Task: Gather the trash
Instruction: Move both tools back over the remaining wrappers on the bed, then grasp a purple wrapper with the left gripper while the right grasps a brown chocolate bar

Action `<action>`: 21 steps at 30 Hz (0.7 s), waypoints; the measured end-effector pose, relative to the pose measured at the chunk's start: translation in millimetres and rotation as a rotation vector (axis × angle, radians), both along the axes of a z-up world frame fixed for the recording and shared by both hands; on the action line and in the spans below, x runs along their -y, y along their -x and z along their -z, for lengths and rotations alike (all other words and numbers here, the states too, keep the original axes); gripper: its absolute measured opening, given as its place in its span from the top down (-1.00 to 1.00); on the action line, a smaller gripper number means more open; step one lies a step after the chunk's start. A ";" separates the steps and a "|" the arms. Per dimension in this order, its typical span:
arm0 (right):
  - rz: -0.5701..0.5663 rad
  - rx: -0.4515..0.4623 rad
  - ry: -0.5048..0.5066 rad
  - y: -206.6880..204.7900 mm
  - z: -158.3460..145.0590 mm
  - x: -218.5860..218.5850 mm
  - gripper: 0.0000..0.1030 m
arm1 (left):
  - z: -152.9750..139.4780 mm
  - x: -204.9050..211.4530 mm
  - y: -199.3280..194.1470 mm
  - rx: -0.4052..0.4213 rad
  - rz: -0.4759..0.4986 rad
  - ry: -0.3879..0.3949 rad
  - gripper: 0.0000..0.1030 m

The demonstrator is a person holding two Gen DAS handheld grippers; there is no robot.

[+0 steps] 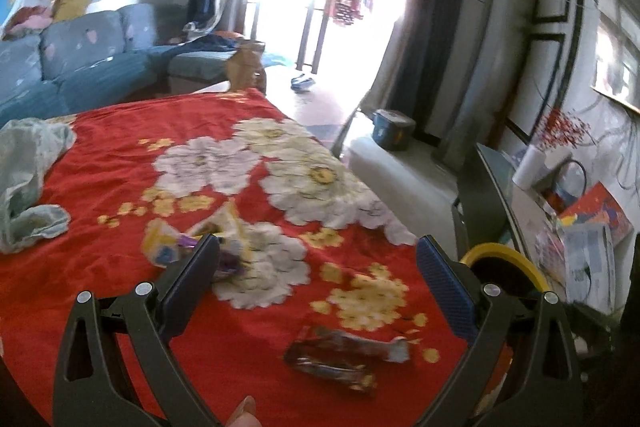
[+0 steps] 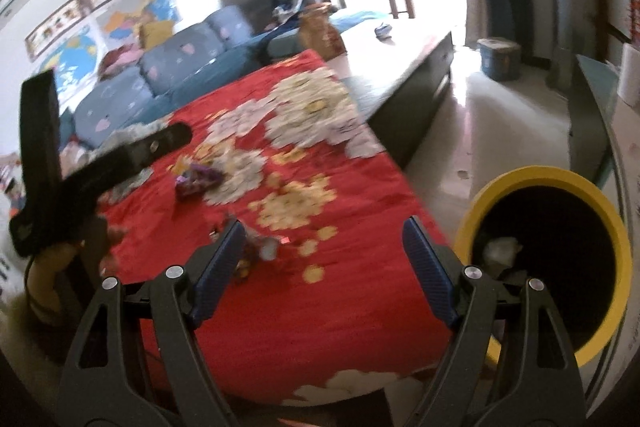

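Observation:
A table is covered by a red floral cloth (image 1: 120, 167). On the cloth lies a dark brown wrapper (image 1: 344, 359), low between the fingers of my left gripper (image 1: 316, 259), which is open and touches nothing. A yellow, white and purple wrapper (image 1: 188, 239) lies partly behind its left finger. My right gripper (image 2: 324, 231) is open and empty over the cloth's near right part. The dark wrapper (image 2: 256, 251) shows beside its left finger, and the purple wrapper (image 2: 196, 181) lies farther off. A yellow-rimmed black bin (image 2: 600, 327) stands to the right of the table, with crumpled white paper (image 2: 500, 251) inside.
A pale green cloth (image 1: 28, 179) lies on the table's left side. A blue sofa (image 1: 80, 67) stands behind it. A low bench (image 2: 412, 99) and a blue tub (image 2: 498, 61) stand on the floor to the right. A hand (image 2: 52, 267) holds the left gripper at the left edge.

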State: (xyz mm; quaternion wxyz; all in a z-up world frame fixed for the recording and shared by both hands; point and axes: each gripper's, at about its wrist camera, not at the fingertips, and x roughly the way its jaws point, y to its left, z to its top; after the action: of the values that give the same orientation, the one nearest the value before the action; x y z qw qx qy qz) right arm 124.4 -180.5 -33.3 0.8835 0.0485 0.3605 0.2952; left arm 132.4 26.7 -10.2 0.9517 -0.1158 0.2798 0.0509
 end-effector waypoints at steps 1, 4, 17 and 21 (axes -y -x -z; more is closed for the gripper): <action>-0.022 -0.001 0.004 2.2 0.6 -6.7 -0.41 | 0.1 -4.4 0.6 0.000 -0.008 0.003 -0.86; -0.076 -0.003 0.020 9.0 3.1 -25.5 -0.30 | 2.2 -23.3 4.7 -0.005 -0.050 0.015 -0.86; -0.273 -0.031 0.149 22.7 29.6 -102.5 0.02 | 37.3 -85.8 10.3 -0.089 -0.175 0.063 -0.86; -0.293 -0.029 0.193 21.5 40.5 -117.8 0.09 | 50.9 -98.1 9.3 -0.115 -0.193 0.093 -0.86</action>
State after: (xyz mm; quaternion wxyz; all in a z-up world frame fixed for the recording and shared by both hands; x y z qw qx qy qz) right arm 102.9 -62.7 -73.7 0.8263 -0.0853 0.4032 0.3839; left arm 123.0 124.8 -61.2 0.9184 -0.1833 0.3234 0.1356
